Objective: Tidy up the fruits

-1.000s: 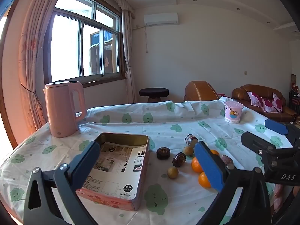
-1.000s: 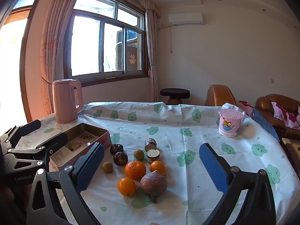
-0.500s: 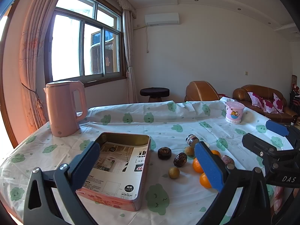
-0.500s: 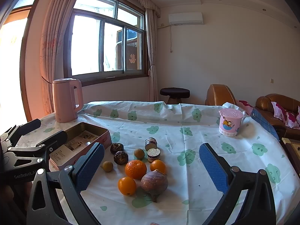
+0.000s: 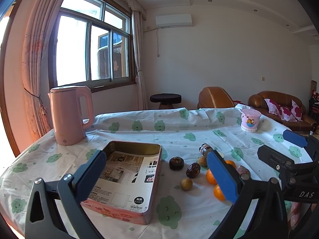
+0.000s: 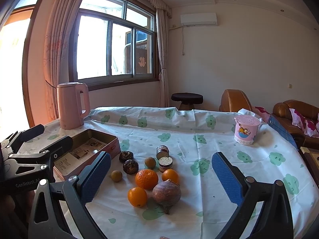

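— What sits nearest the right gripper (image 6: 161,176)?

— Its blue pads are spread wide and hold nothing. Between them on the tablecloth (image 6: 199,181) lie a purple root vegetable (image 6: 166,192) and three oranges (image 6: 146,178), close together, the front orange beside the root. The cloth to the right of the pile is bare out to the table's edge.

— And the left gripper (image 5: 155,176)?

— Also spread wide, empty, framing the open tin box (image 5: 127,171). The box's front corner lies near the table's front edge.

— What lies farther back?

— Two small brownish fruits (image 6: 116,175), two dark wrinkled fruits (image 6: 129,166) just beside the box's right wall, and two short jars (image 6: 165,162), one tipped on its side. Open cloth follows.

— And at the far edges?

— A pink kettle (image 6: 72,105) stands at the far left corner, a pink lidded cup (image 6: 246,131) near the far right edge.
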### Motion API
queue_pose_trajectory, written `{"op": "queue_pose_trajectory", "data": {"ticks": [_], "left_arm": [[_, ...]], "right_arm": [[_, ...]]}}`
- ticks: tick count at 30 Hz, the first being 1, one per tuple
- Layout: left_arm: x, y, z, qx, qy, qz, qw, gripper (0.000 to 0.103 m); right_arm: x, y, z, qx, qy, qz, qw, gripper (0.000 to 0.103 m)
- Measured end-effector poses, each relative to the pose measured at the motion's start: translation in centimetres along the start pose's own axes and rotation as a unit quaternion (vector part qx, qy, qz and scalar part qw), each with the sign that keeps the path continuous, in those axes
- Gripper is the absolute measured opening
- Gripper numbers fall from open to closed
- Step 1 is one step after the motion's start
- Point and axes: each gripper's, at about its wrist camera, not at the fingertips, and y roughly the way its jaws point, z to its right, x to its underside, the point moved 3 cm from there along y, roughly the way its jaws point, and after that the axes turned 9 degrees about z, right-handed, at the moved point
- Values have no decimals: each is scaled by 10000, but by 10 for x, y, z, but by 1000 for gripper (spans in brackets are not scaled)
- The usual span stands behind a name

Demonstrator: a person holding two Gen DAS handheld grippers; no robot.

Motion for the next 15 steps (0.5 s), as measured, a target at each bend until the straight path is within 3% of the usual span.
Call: {"op": "queue_pose_trajectory", "data": {"ticks": [15], "left_arm": [[1,0,-5,-16,-15,-2,10000,103]], "right_arm": [[5,1,-1,-50,33,-85,9999,102]]}}
